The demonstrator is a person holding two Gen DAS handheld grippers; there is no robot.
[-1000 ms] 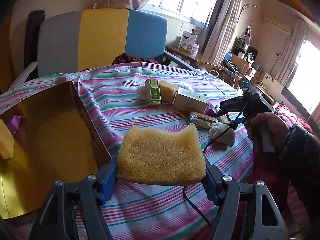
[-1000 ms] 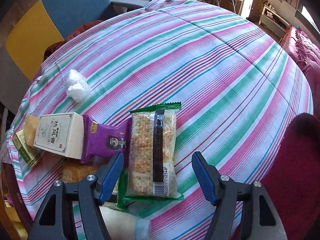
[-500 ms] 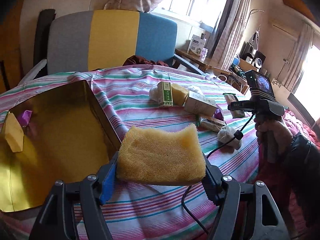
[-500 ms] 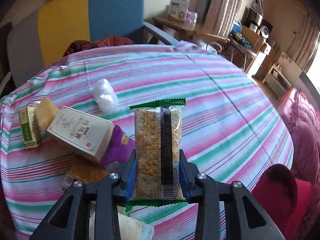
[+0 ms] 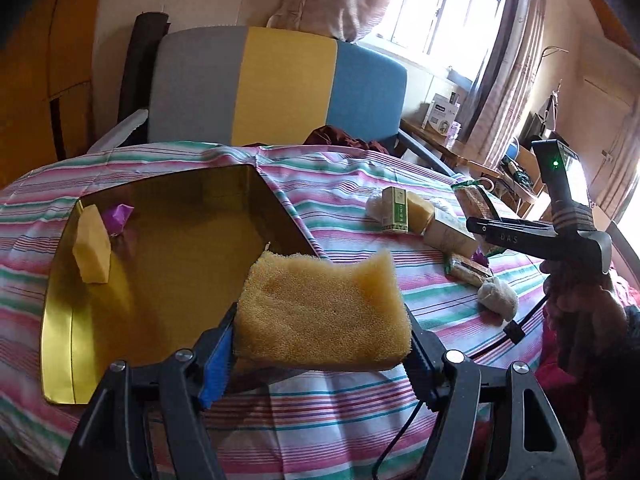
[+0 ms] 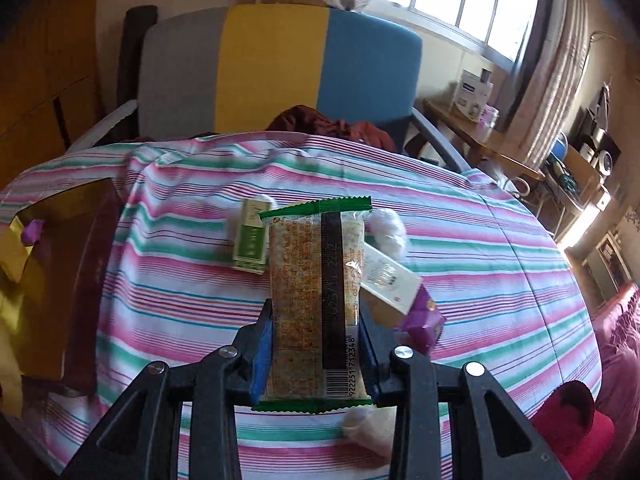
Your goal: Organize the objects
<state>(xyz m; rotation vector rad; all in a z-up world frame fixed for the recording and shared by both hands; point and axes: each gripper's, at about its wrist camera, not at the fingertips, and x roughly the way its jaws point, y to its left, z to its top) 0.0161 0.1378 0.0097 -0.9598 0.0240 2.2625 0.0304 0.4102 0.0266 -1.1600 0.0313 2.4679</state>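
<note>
My left gripper (image 5: 320,354) is shut on a yellow sponge (image 5: 322,312) and holds it above the near right edge of the gold box (image 5: 64,320). A yellow wedge (image 5: 93,250) and a purple packet (image 5: 118,216) lie inside the box. My right gripper (image 6: 316,350) is shut on a green-edged cracker packet (image 6: 316,296), lifted above the striped table; it also shows in the left wrist view (image 5: 486,230). The gold box shows at the left in the right wrist view (image 6: 44,280).
On the striped cloth (image 6: 480,264) lie a green box (image 6: 250,244), a white box (image 6: 386,276), a purple packet (image 6: 422,318), white wads (image 6: 388,228), and another cracker packet (image 5: 466,270). A grey-yellow-blue chair (image 6: 280,68) stands behind the table.
My right gripper closed on the cracker packet and lifted it off the table, turning left towards the box. My left gripper carried the sponge left and higher, over the gold box's edge.
</note>
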